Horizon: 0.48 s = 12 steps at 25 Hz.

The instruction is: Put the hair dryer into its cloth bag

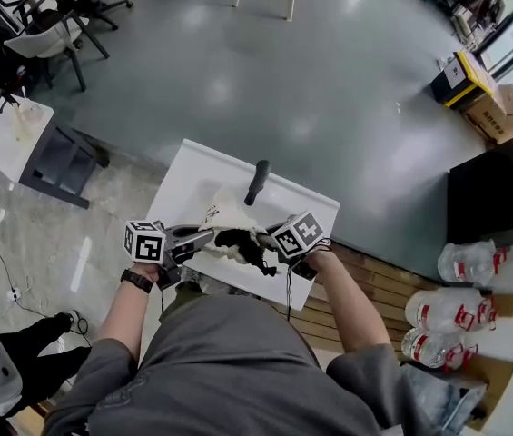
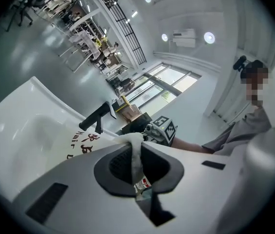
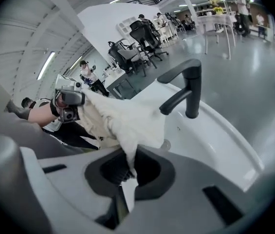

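At the left, our left gripper (image 1: 211,234) points almost level toward the middle of the scene, and its jaws are pressed together on a fold of the cloth bag (image 1: 226,214), with a small sewn label caught just below the pinch. The left hand (image 1: 159,267) holds it from below and behind. That forearm rises from the lower left with a dark wristband (image 1: 135,280) at the wrist. The bag, cream with dark print, hangs stretched between the two grippers over the near edge of the white table (image 1: 192,166). Part of it seems to drape onto the tabletop. Beyond it, toward the far edge of the table, the black hair dryer (image 1: 257,182) lies clear of the bag, and nothing is touching it. At the right, our right gripper (image 1: 263,240) tilts downward toward the table. Its jaws are likewise clamped on a bunch of the bag's cloth, and the right hand (image 1: 316,260) is drawn in close to the body. We judge the task barely begun: the bag is gripped at two points, probably so that its mouth can be spread. The dryer is not yet in the bag, so it remains to pick it up and slide it inside. We cannot tell whether the mouth is open.
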Tool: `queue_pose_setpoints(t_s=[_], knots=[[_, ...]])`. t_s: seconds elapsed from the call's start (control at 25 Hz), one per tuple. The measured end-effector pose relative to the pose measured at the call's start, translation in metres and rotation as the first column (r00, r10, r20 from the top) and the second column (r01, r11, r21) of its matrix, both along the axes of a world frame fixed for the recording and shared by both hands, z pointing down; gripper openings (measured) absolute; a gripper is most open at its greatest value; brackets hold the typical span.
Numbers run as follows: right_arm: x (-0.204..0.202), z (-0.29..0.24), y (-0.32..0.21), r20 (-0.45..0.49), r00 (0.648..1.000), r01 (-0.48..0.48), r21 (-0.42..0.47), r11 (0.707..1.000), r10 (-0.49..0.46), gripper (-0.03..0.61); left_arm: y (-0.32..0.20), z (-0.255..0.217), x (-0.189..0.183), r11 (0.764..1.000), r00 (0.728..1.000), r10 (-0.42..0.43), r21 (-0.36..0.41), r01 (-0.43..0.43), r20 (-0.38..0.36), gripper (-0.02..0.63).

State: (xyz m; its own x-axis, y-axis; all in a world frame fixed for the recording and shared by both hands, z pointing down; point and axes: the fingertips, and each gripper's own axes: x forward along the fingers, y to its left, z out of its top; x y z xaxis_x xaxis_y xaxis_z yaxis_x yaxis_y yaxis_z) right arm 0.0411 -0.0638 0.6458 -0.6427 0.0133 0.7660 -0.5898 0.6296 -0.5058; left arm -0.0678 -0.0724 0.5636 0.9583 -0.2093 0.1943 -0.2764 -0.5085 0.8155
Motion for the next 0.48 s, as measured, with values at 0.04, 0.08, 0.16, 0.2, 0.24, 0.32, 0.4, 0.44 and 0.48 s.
queue_pose_setpoints(t_s=[0.04,0.08,0.16,0.2,0.24,0.32,0.4,0.44,0.48], knots=[[0.000,-0.005,-0.002,0.006,1.000,-0.001,-0.001,1.000,0.001,0.012,-0.001,-0.001,-0.001,1.000,1.000,0.001,0.001,-0.001,-0.006,0.012],[-0.002,-0.010,-0.003,0.016,1.000,-0.003,-0.002,1.000,0.003,0.012,-0.001,-0.002,-0.001,1.000,1.000,0.004,0.003,-0.004,-0.012,0.012],[-0.004,-0.024,-0.005,0.061,0.998,-0.021,-0.018,1.000,0.022,0.011,-0.001,-0.001,-0.002,1.000,1.000,0.008,0.007,-0.008,-0.010,0.012],[-0.006,-0.033,-0.005,0.090,0.995,-0.032,-0.029,0.999,0.035,0.011,-0.001,0.001,-0.004,1.000,1.000,0.012,0.009,-0.012,0.003,0.012],[-0.009,-0.043,-0.005,0.118,0.992,-0.041,-0.040,0.998,0.045,0.011,0.001,0.005,-0.005,1.000,0.999,0.021,0.012,-0.021,0.026,0.012],[-0.015,-0.059,-0.005,0.177,0.982,-0.056,-0.061,0.997,0.066,0.011,0.006,0.015,-0.010,0.999,0.996,0.048,0.019,-0.050,0.077,0.012],[-0.019,-0.069,-0.007,0.256,0.960,-0.087,-0.104,0.991,0.112,0.011,0.011,0.022,-0.014,0.997,0.992,0.074,0.023,-0.077,0.106,0.012],[-0.020,-0.072,-0.009,0.296,0.944,-0.109,-0.131,0.985,0.144,0.011,0.013,0.025,-0.016,0.996,0.990,0.081,0.024,-0.084,0.114,0.012],[-0.019,-0.074,-0.011,0.325,0.930,-0.130,-0.155,0.979,0.175,0.011,0.015,0.027,-0.018,0.996,0.990,0.082,0.026,-0.086,0.117,0.012]])
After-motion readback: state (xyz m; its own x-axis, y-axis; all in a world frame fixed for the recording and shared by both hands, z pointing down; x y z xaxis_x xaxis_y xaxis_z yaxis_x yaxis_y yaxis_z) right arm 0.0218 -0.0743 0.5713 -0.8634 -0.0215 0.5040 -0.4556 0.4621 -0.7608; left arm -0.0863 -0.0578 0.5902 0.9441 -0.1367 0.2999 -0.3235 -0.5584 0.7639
